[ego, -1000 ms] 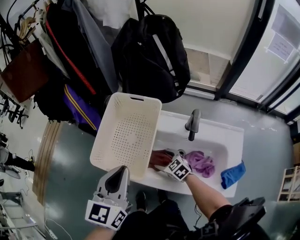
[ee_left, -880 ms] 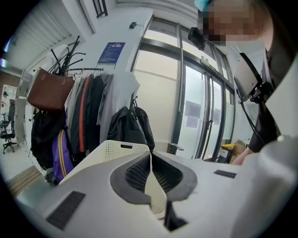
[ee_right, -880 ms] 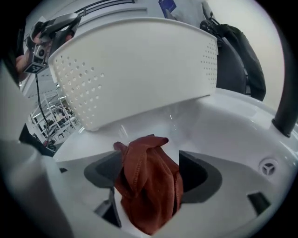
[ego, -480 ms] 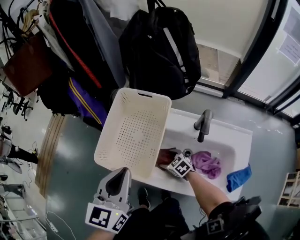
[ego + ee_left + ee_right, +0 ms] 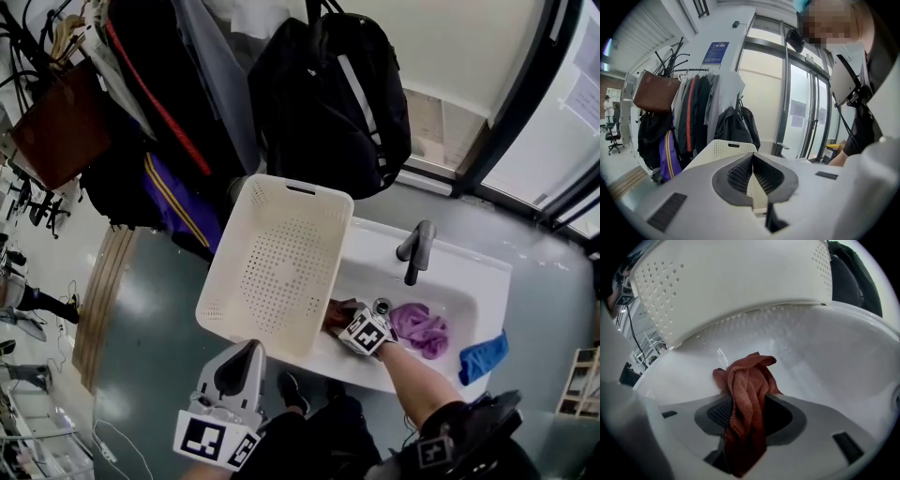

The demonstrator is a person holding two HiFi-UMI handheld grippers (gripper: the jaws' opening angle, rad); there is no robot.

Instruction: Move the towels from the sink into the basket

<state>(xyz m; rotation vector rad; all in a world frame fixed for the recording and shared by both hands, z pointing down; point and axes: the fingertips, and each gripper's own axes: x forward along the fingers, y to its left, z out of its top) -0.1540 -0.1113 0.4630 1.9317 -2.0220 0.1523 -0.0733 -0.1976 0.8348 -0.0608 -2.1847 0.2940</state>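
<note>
Gripping item one: right gripper (image 5: pixel 343 317), reaching down into the sink (image 5: pixel 469 281) at its left end, jaws about half closed and just drawn in onto a rust towel (image 5: pixel 336 310). In the right gripper view the right gripper (image 5: pixel 749 412) has that rust towel (image 5: pixel 749 380) bunched upright between its ribbed pads (image 5: pixel 717 412), the cloth filling the gap and trailing down behind them, its top folds standing over the white basin floor. Item two: purple towel (image 5: pixel 420 328), crumpled in the basin just right of the right gripper and near the drain, touched by no gripper. Item three: blue towel (image 5: pixel 483 356), draped on the sink's right front rim, well apart from both grippers. Item four: basket (image 5: pixel 277 267), cream, perforated, set at the sink's left end with its near edge overhanging the basin; in the right gripper view the basket (image 5: pixel 731 282) wall looms just above the rust towel. Item five: left gripper (image 5: pixel 246 352), held low and left of the sink, below the basket, apart from it; in the left gripper view the left gripper (image 5: pixel 753 157) shows its pad tips closed together with nothing held, pointing toward the basket (image 5: pixel 724 147). Item six: tap (image 5: pixel 415 251), dark, at the sink's back rim. Item seven: black backpack (image 5: pixel 337 94) and coats (image 5: pixel 141 112), hanging behind the basket.
</note>
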